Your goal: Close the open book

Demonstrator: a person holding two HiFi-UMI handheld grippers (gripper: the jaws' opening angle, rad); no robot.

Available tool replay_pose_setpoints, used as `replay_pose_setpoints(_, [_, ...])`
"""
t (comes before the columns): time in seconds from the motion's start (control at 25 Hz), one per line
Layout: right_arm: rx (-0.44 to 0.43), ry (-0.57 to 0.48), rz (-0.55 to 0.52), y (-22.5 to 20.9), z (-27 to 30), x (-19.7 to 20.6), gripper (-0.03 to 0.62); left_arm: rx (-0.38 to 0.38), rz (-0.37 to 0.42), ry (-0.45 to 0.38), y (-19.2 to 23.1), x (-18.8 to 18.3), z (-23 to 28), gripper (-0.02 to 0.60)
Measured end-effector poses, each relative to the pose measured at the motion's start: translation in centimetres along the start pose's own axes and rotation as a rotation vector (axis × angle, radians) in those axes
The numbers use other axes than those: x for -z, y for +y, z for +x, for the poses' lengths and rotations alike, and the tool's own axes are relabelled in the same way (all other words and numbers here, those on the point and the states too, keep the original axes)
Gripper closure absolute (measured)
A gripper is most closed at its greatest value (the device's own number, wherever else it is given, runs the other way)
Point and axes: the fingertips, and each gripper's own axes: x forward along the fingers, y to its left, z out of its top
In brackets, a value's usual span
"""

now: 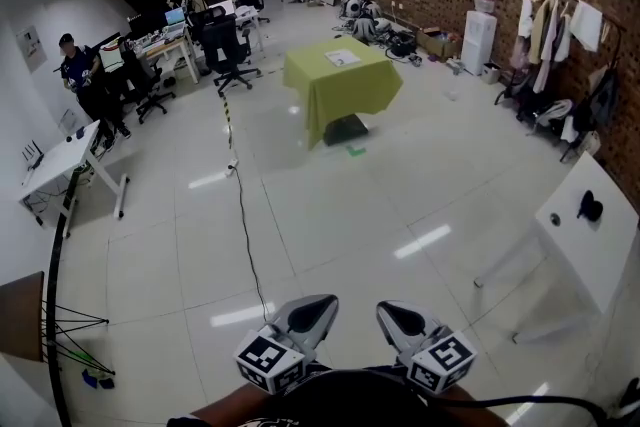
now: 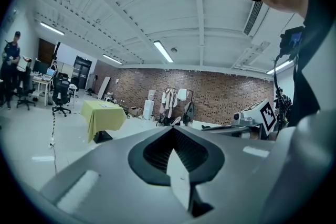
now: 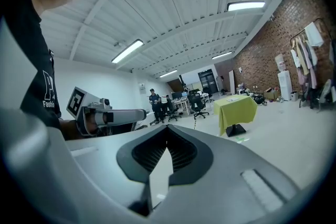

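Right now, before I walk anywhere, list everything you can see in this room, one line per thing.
Table draped in yellow-green cloth: one, mid-floor, far ahead.
Flat white item: one, on that cloth; likely the open book, too small to confirm.
Black office chairs: several, by the far-left desks.
Standing person in dark clothes: one, at those desks.
White tables: one near left, one near right bearing a small black object.
Clothes rack with garments: one, at the brick wall.
White water dispenser: one, same wall.
Black cable: one, across the white floor.
Left gripper: grey, jaws together, empty.
Right gripper: grey, jaws together, empty.
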Motion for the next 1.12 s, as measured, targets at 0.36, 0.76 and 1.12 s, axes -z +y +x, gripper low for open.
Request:
replay_pose_setpoints(0.36, [0.020, 0.013, 0.092, -4.4, -1.3, 1.0, 0.586, -0.018, -0.056, 0.056, -0.1, 0.9, 3.3, 0.572])
replay_pose_setpoints(0.76, [0.030, 0.057, 0.151, -6.6, 0.7, 2.5, 0.586, -0.005, -0.075, 0.080, 2.1, 1.8, 5.7, 0.574])
replay_pose_setpoints(1.12, [0.034, 0.086, 0.102, -8.5, 6.8, 0.3, 0.586, 0.003, -0.083, 0.043, 8.6, 0.1, 7.6, 0.573])
